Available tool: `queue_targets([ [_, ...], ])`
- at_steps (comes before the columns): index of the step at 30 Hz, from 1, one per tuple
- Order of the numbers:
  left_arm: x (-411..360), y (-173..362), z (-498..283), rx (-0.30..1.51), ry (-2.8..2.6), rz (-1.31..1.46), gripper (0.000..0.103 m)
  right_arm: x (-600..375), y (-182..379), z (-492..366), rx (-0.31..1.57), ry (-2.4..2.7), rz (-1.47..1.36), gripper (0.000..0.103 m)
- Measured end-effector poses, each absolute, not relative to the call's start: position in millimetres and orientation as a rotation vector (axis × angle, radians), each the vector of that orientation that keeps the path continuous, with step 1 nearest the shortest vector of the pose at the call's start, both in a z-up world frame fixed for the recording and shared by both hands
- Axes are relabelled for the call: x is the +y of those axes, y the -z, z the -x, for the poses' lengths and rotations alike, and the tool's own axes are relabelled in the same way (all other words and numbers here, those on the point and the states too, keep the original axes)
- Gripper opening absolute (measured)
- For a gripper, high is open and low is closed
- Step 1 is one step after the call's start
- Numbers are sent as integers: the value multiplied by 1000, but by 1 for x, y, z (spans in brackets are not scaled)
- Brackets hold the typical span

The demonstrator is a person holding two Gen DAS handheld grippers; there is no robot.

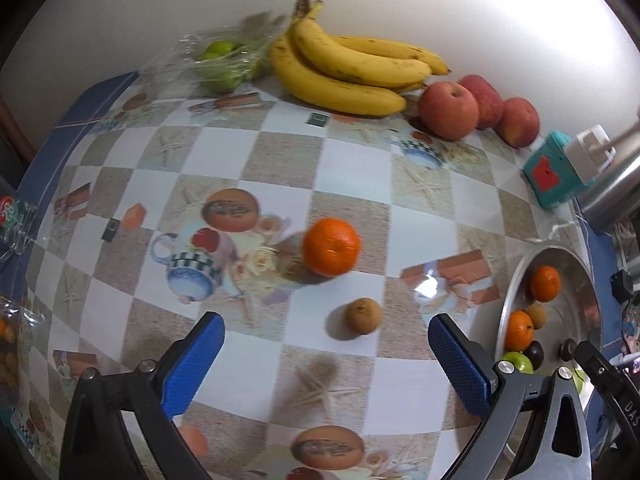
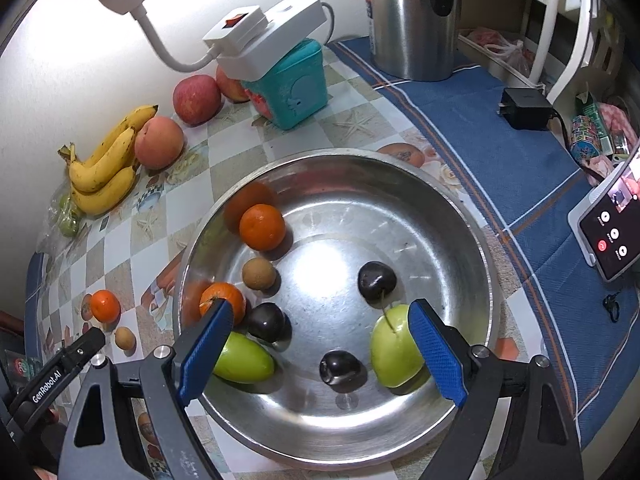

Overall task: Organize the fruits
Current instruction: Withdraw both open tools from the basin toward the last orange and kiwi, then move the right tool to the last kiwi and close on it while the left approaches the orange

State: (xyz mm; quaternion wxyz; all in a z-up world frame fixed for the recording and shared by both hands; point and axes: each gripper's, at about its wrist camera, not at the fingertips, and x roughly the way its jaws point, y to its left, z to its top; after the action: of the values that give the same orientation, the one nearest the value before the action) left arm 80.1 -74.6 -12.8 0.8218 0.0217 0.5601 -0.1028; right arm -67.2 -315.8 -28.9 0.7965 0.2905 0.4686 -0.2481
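Note:
A steel bowl (image 2: 460, 240) holds two oranges (image 2: 262, 227), a small brown fruit (image 2: 259, 273), dark plums (image 2: 376, 280) and two green fruits (image 2: 394, 354). My right gripper (image 2: 320, 348) is open and empty above the bowl. On the tablecloth an orange (image 1: 331, 246) and a small brown fruit (image 1: 363, 315) lie ahead of my left gripper (image 1: 326, 354), which is open and empty. The bowl also shows at the right in the left wrist view (image 1: 520, 276). Bananas (image 1: 340, 68), red apples (image 1: 448, 110) and bagged green fruits (image 1: 220, 64) lie by the wall.
A teal box (image 2: 294, 88) with a white power strip (image 2: 268, 36) on it stands near the apples. A steel kettle (image 2: 412, 16), a black adapter (image 2: 524, 108) and a phone (image 2: 608, 232) sit at the right. Plastic packets (image 1: 10, 220) lie at the table's left edge.

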Motion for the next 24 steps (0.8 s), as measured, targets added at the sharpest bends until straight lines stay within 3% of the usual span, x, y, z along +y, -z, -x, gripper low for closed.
queue_targets([
  [24, 4, 0, -94, 1164, 76, 4, 103, -232, 7, 13, 987, 307, -491, 89],
])
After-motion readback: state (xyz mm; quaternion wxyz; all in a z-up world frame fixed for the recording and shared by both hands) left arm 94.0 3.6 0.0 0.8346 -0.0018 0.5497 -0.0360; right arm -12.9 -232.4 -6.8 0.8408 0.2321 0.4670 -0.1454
